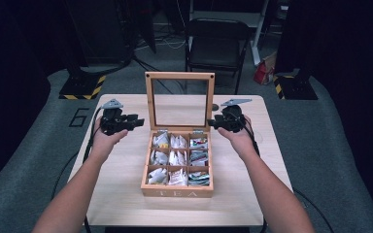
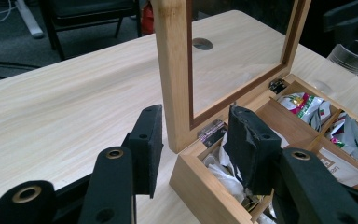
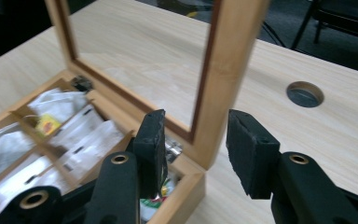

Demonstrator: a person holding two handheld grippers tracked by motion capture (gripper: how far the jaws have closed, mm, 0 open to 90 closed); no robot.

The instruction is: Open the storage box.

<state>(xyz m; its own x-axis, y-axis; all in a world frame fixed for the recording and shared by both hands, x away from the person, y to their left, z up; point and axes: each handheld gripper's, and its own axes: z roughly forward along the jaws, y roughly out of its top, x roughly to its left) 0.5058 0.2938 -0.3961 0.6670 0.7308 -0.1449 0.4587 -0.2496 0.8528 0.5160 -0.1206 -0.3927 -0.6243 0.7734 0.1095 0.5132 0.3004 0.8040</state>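
A wooden tea box (image 1: 177, 192) marked TEA stands mid-table, its compartments full of tea bags (image 1: 177, 158). Its glass-paned lid (image 1: 148, 102) stands upright at the back. My left gripper (image 1: 135, 121) sits at the lid's left post (image 2: 173, 84), with the jaws (image 2: 193, 122) open on either side of the post and a clear gap at the right pad. My right gripper (image 1: 213, 124) is at the lid's right post (image 3: 221, 93). Its jaws (image 3: 196, 127) are also open, and the post stands between the pads (image 3: 249, 149) without touching them.
The light wooden table (image 1: 121, 194) has a round cable hole (image 3: 305, 94) behind the box. In the left gripper view a clear plastic cup (image 2: 356, 56) stands beyond the box. A black chair (image 1: 216, 46) stands behind the table on the grey floor.
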